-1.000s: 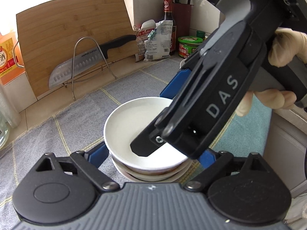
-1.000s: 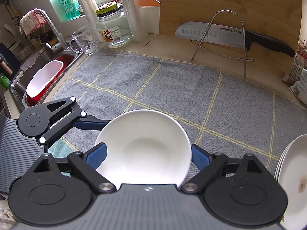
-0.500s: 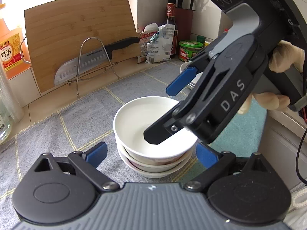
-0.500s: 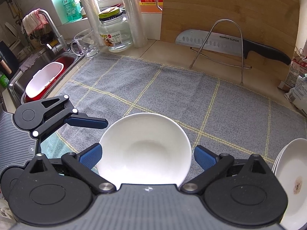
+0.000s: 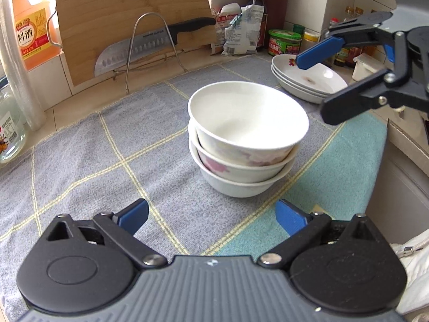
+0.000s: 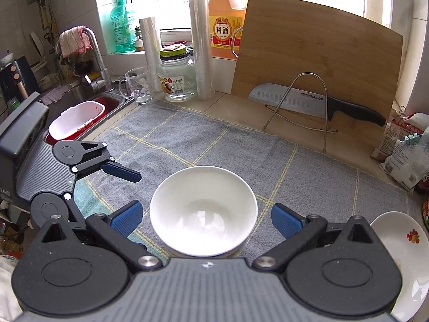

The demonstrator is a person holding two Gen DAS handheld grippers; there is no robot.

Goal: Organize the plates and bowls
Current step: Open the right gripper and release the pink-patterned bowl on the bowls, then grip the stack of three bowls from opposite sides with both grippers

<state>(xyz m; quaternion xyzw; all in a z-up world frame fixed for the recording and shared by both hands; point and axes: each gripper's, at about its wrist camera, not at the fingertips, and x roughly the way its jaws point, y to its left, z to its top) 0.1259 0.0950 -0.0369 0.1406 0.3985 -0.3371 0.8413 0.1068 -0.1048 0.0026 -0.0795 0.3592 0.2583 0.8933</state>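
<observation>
Three nested bowls (image 5: pixel 246 145) are stacked on the grey towel (image 5: pixel 107 147) — straight ahead of the left gripper (image 5: pixel 211 216), below the right gripper (image 6: pixel 205 218); both are held apart, empty.

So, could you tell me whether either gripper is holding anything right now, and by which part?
Nothing is held. The left gripper and right gripper both have open jaws, clear of the bowl stack on the towel.
</observation>
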